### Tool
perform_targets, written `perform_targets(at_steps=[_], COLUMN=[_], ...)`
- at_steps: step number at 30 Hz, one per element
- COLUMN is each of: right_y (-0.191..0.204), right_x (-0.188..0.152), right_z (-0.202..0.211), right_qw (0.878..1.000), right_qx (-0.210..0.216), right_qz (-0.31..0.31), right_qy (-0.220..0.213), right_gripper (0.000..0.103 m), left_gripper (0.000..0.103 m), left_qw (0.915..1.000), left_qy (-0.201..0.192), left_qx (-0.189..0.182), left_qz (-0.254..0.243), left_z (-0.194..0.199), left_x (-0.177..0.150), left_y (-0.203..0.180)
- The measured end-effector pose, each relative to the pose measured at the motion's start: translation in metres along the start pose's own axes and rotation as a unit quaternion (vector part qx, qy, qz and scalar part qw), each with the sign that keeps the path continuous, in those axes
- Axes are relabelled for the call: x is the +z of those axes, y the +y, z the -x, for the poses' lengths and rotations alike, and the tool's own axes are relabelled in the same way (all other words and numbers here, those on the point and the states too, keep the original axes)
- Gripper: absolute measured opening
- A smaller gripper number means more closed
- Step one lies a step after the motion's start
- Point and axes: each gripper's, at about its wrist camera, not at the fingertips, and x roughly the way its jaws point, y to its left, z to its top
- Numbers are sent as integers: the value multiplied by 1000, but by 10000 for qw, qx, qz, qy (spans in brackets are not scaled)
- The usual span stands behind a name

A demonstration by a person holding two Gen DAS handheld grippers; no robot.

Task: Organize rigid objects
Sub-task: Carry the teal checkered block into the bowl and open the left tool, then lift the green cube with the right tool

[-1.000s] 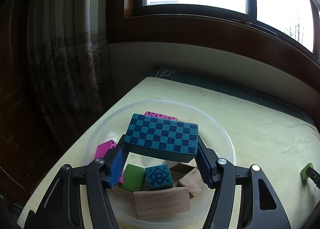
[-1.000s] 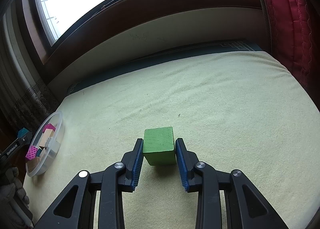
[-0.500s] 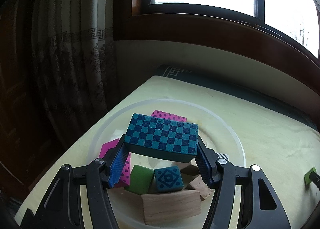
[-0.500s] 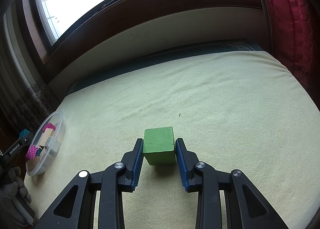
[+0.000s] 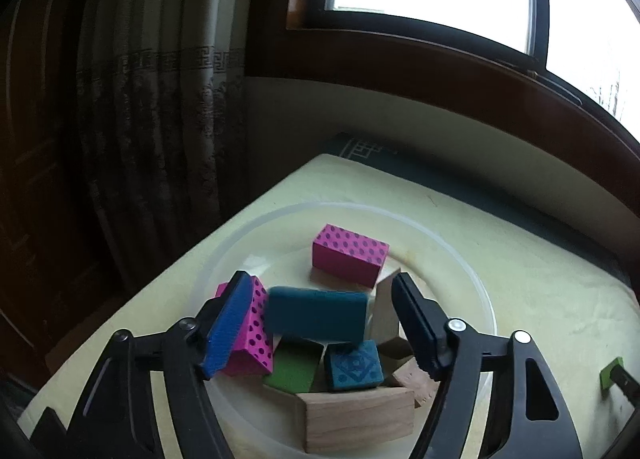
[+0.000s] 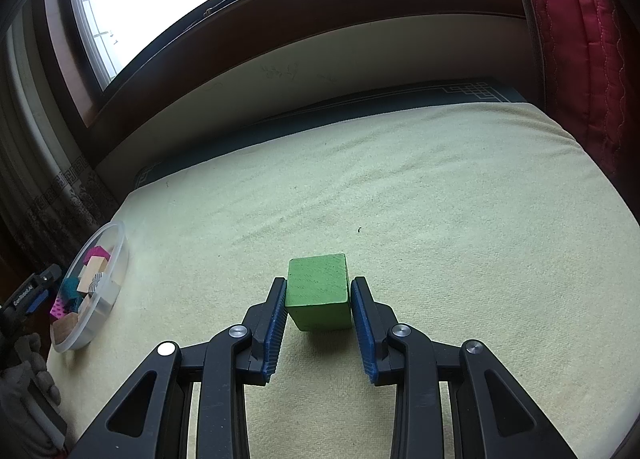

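Several blocks (image 5: 347, 260) fill clear bowl (image 5: 460, 259).

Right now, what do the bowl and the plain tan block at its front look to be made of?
The bowl looks like translucent plastic: cloudy, see-through wall, smooth rim. The tan block looks like unpainted wood: visible grain lines, matte surface. Neither can be confirmed by look alone.

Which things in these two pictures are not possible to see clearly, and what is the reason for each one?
- Teal block, left wrist view: motion blur hides its pattern and whether it has landed.
- Wooden blocks in the bowl, left wrist view: partly covered by other blocks and the left gripper.
- Green cube, right wrist view: the pads of the right gripper stand close beside it; contact is unclear.
- Gloved hand, right wrist view: cut by the edge.
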Motion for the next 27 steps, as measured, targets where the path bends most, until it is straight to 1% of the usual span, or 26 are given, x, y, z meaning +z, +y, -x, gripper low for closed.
perform_targets(at_steps=[11, 17, 24, 27], right_y=[5, 5, 11, 15], right_x=[3, 3, 5, 7], right_z=[-5, -7, -13, -14], right_qw=[10000, 9998, 9988, 9982], right_qx=[-59, -120, -378, -513], right_qz=[59, 78, 170, 189], right_qy=[33, 98, 243, 230], right_gripper=[34, 34, 34, 34], left_gripper=[73, 73, 73, 74], left_qw=[9997, 9990, 9979, 9981], left_qy=[-50, -41, -62, -165], left_qx=[-101, -231, -465, -428], left_qz=[235, 378, 445, 411], left_z=[9, 19, 41, 51], left_x=[4, 6, 0, -9], left_y=[9, 13, 20, 22])
